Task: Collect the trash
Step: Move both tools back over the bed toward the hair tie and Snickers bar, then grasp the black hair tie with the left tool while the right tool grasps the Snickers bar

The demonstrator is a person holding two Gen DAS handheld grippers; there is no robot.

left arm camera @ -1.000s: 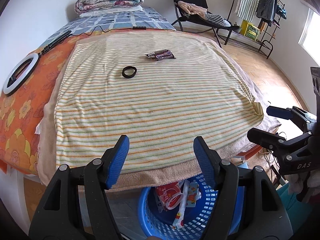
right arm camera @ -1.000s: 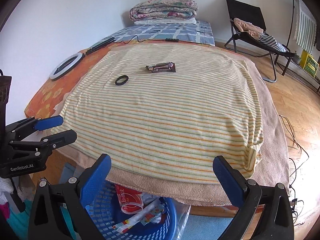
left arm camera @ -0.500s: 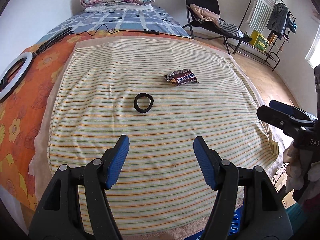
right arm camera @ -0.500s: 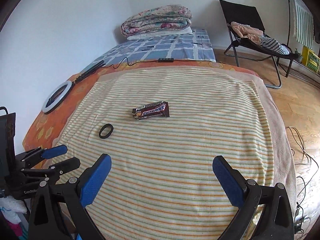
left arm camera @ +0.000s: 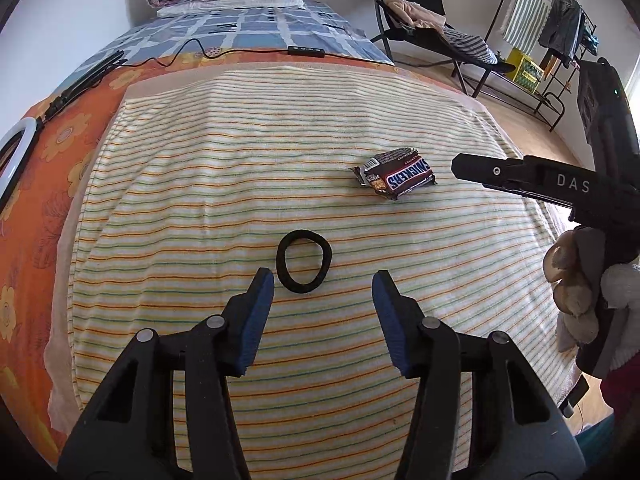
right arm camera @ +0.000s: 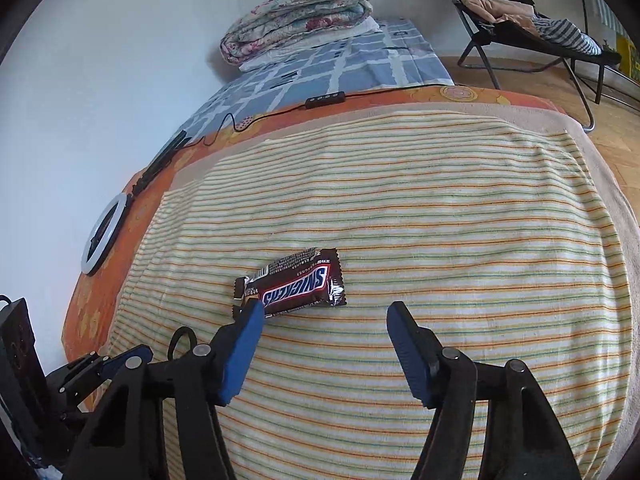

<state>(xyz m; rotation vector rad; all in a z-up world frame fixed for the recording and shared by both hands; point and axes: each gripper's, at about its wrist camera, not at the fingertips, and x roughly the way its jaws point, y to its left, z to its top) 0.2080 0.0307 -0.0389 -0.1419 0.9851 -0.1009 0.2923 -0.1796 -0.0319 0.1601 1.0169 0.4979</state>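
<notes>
A brown Snickers wrapper [right arm camera: 296, 287] lies flat on the striped towel [right arm camera: 460, 216] that covers the bed. My right gripper [right arm camera: 324, 312] is open just short of the wrapper, its left fingertip over the wrapper's near left corner. A black hair tie [left arm camera: 303, 261] lies on the towel [left arm camera: 200, 200] directly ahead of my open left gripper [left arm camera: 323, 280], nothing between its fingers. In the left wrist view the Snickers wrapper [left arm camera: 396, 178] sits further back to the right, with the right gripper's body [left arm camera: 560, 184] beside it.
A white ring light [right arm camera: 105, 232] and its black cable lie on the orange floral sheet [left arm camera: 36, 184] at the left. Folded quilts [right arm camera: 296, 16] are stacked at the bed's head. A black folding chair [left arm camera: 420, 12] with clothes stands on the wooden floor to the right.
Both grippers have moved forward from the bed's edge over the towel. The blue basket has dropped out of view. The wrapper and hair tie now sit close ahead.
</notes>
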